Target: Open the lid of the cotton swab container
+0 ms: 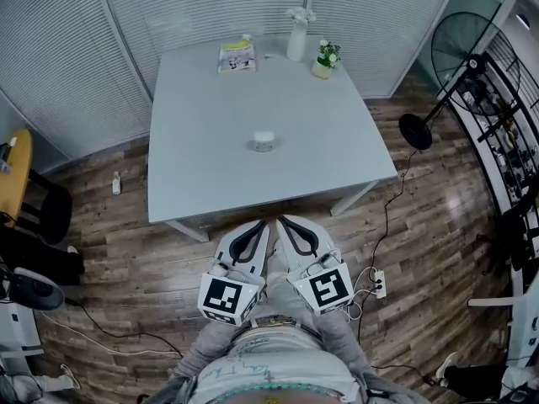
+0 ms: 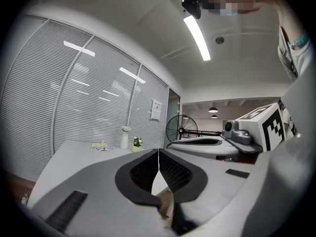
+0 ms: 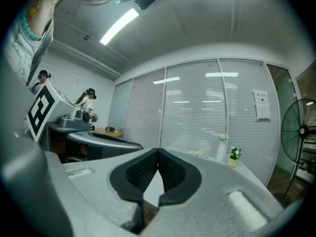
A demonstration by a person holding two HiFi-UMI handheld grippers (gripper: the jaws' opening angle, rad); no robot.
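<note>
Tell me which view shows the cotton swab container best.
Head view: the cotton swab container sits in the open on the table. Neither gripper view shows it, only the table's far end.

The cotton swab container (image 1: 264, 141) sits central on the table (image 1: 194, 167), with booklet (image 1: 237, 56), vase (image 1: 296, 40) and plant (image 1: 325, 60) along its far edge.

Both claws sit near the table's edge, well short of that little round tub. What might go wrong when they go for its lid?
1. The left claw and right claw are both shut; arriving like that, they would likely shove the cotton swab container rather than grip it.
2. The container looks small and stands alone on the smooth table; unless one claw steadies it, pulling the lid may slide or tip it.
</note>
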